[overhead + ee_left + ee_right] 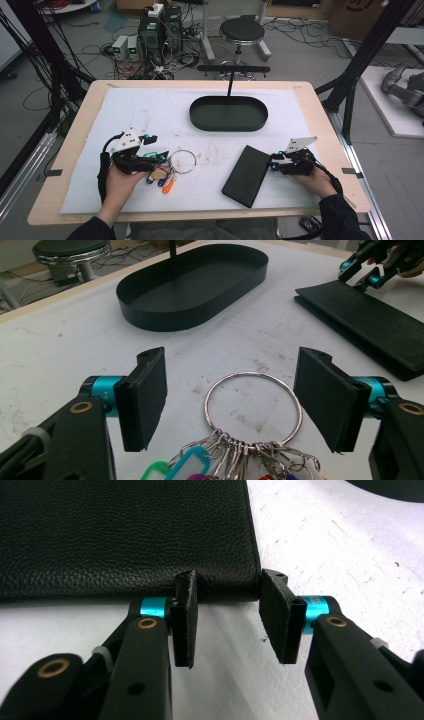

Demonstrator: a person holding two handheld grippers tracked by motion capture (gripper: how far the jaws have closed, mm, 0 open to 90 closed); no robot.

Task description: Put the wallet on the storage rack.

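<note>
On the table [75, 165] before me, the tray [228, 114] lies far and central. My left gripper [152, 162] sits at the key ring [182, 161], left of the wallet [247, 175]; my right gripper [273, 166] meets the wallet's right edge.

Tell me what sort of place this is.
Probably a robotics lab or data-recording workshop: computer boxes and tangled cables lie on the floor behind the table, a black frame stands beside it, and a stool waits beyond.
</note>
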